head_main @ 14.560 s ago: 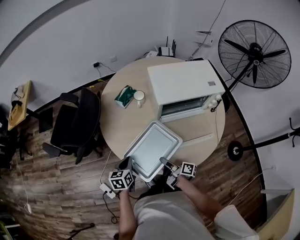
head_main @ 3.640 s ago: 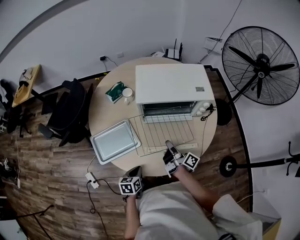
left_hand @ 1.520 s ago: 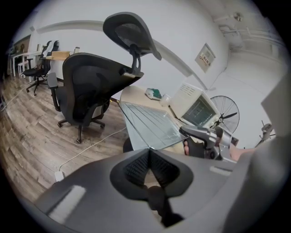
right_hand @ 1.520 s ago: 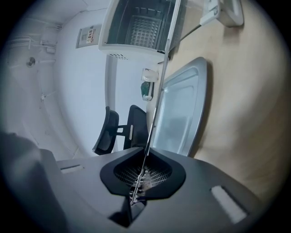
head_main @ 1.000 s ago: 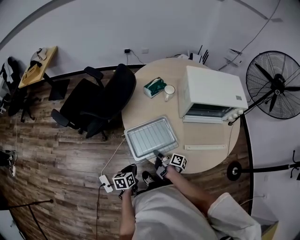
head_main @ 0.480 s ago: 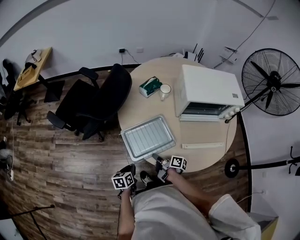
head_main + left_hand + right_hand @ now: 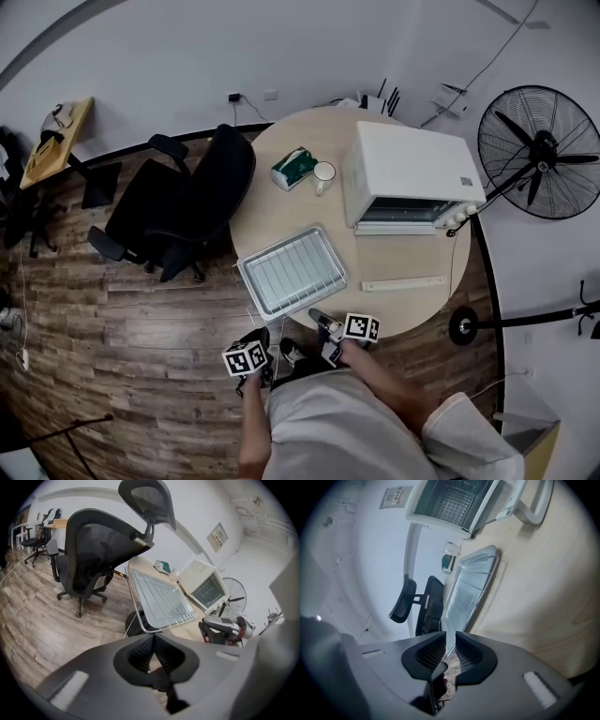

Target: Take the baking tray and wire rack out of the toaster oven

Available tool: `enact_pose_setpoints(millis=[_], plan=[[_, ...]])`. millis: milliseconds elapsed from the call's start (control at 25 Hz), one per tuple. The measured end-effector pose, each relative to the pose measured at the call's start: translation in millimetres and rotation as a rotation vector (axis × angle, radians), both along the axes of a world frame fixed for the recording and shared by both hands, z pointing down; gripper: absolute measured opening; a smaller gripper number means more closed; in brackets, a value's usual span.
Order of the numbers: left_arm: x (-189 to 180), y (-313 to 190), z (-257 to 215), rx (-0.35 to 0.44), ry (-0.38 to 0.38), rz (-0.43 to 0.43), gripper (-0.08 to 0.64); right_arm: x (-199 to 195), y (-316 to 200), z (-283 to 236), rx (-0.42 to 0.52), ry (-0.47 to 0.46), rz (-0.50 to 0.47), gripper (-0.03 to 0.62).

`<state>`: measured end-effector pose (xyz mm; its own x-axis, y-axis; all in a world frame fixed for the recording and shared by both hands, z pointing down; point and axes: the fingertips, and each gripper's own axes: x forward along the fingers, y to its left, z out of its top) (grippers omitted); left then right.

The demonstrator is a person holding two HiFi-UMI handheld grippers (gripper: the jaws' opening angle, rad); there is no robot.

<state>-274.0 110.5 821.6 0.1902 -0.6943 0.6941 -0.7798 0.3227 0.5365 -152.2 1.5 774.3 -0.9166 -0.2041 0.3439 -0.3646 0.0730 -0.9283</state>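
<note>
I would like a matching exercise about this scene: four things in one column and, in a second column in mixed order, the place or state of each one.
Things:
1. wire rack
2. mug
3. toaster oven
4. office chair

Places or states:
A. door open
B. on the floor, beside the table
C. lying on the baking tray
D. next to the green packet

Pairs: 1-C, 2-D, 3-A, 4-B.

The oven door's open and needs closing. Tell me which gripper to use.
Right. The right gripper sits at the table edge, on the toaster oven side; the left gripper hangs off the table, farther away.
</note>
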Motion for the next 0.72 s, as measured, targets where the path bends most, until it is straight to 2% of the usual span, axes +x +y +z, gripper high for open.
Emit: enact_pose_setpoints(millis=[400,720], plan=[[3.7,-4.7,19.4,-0.029,0.034,0.018,0.057,37.1,-0.3,3.4,0.003,0.023,0.081,0.040],[8.1,-9.0,20.9,-0.020,0.060,0.024,0.057,59.0,7.8,4.5,0.007,0.036,0.121,0.040]])
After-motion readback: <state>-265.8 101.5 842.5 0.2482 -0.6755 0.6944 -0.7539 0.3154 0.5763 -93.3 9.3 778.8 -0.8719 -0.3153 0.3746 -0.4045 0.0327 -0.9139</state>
